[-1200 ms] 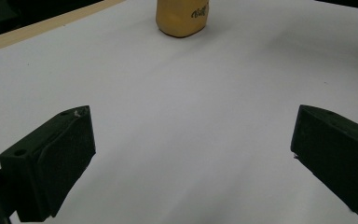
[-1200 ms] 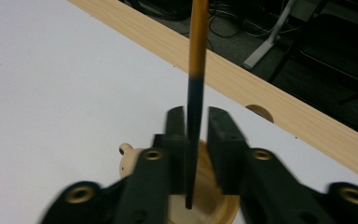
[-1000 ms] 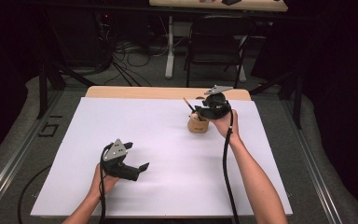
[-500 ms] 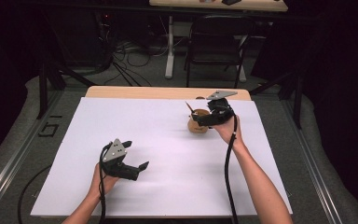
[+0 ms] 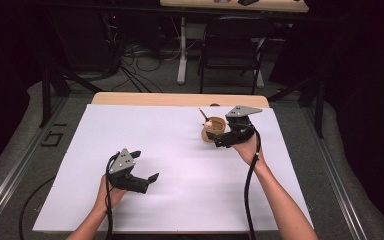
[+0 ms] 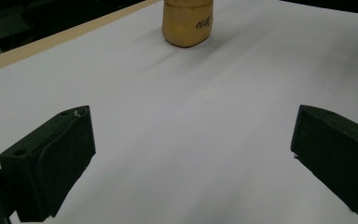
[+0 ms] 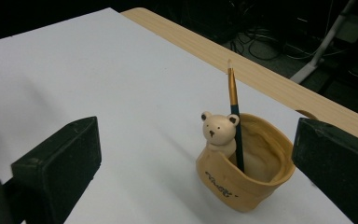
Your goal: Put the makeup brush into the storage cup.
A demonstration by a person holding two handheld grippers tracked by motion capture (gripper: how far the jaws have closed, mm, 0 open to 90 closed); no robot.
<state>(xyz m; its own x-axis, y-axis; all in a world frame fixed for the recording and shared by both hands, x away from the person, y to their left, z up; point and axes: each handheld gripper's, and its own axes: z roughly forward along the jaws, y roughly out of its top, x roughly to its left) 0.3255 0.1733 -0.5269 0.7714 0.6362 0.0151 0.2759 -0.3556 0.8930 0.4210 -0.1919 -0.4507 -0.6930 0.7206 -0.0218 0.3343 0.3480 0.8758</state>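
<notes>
While you work, the table (image 5: 180, 99) shows a pale wood edge along its far side, with a white sheet (image 5: 170, 165) covering nearly all of the top. Grey carpet surrounds it; behind stand a dark folding chair (image 5: 230, 45) and a tangle of cables (image 5: 135, 55) on the floor, the room otherwise dim.

Since a second ago your right gripper (image 5: 215, 137) has shifted slightly nearer to you and lower against the cup (image 5: 211, 131), its grey plate tilting up to the right. Your left gripper (image 5: 145, 167) has barely moved, staying low over the near left part of the sheet. The cup has kept its place at the far right of the sheet, near the wood edge.

Cup: tan, soft-looking, rim wavy and uneven, dark script on its side (image 7: 244, 179). A small cream bear figure (image 7: 219, 133) sits at its rim; a paintbrush (image 7: 234, 121) with a dark handle and gold ferrule stands upright inside, bristles up.

Right gripper (image 7: 196, 172): jaws spread wide, cup between them in the right gripper view, untouched. Left gripper (image 6: 191, 154): jaws likewise wide apart, nothing between them but bare sheet, the cup (image 6: 187, 21) well ahead. Jaw pads matte black, blocky.
</notes>
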